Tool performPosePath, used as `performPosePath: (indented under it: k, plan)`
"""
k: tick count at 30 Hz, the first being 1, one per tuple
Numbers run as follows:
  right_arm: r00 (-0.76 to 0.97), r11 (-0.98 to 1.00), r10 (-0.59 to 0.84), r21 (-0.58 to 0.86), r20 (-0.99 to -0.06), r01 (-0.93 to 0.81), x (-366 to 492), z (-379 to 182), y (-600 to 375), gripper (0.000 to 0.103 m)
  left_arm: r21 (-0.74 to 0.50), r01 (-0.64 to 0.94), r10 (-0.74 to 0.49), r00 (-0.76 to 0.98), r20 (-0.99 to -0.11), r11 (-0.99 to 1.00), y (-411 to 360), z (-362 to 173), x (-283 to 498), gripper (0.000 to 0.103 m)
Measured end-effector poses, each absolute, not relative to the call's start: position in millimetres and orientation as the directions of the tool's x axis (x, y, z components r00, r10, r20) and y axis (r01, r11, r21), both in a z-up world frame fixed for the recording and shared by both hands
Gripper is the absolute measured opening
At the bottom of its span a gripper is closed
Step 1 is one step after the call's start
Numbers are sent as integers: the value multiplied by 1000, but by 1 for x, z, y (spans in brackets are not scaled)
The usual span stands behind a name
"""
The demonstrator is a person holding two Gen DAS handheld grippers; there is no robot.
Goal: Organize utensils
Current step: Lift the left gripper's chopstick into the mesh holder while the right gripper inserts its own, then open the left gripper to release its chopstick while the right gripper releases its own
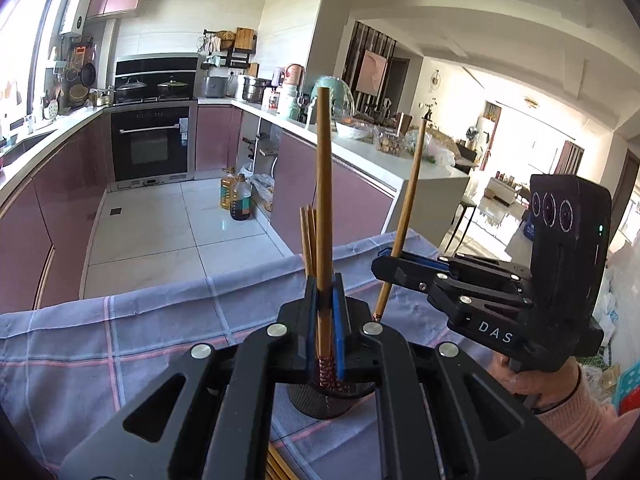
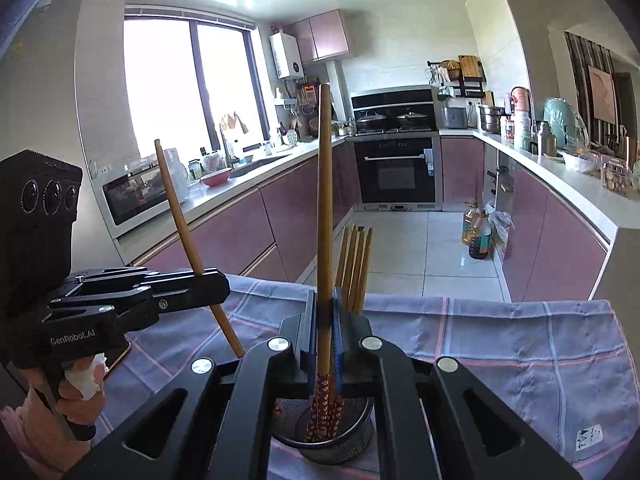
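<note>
A: Why's each chopstick upright?

B: You've got the left gripper (image 1: 325,300) pinched tight on one chopstick (image 1: 323,184), patterned tip down over the mesh holder (image 1: 320,400) right below its jaws. Goes in tip-first that way, I'd say.

A: And the right?

B: Right gripper (image 2: 325,312) is clamped on another chopstick (image 2: 325,200), same reason. Holder (image 2: 340,440) sits under it w/ the sorted chopsticks (image 2: 356,268) just beyond. Cloth (image 2: 520,340) underneath.

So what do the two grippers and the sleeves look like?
Both grippers are black linkage frames with silver rivets and blue pads. The left gripper reads "GenRobot.AI"; the right gripper reads "DAS". Each carries a black block with three round lenses. The right sleeve is pink knit.
</note>
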State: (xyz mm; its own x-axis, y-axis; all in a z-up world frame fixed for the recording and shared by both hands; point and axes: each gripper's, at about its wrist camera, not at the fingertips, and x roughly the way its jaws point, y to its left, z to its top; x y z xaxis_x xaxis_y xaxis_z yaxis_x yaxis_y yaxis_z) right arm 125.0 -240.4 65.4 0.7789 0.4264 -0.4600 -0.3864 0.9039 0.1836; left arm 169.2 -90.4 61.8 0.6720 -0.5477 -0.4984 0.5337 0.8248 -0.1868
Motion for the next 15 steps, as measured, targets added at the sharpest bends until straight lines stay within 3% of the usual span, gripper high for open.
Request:
performPosePath:
  k: [8,15]
  plan:
    - [707,905,416,185,-572,-383,136,44,-232,6,-152,575,-535,590,-605,804,-109,32,184,7]
    - [683,909,410,205,-604,-364,144,31,-232,7,-146,545,-491,567,-661,826,-114,9,205,8]
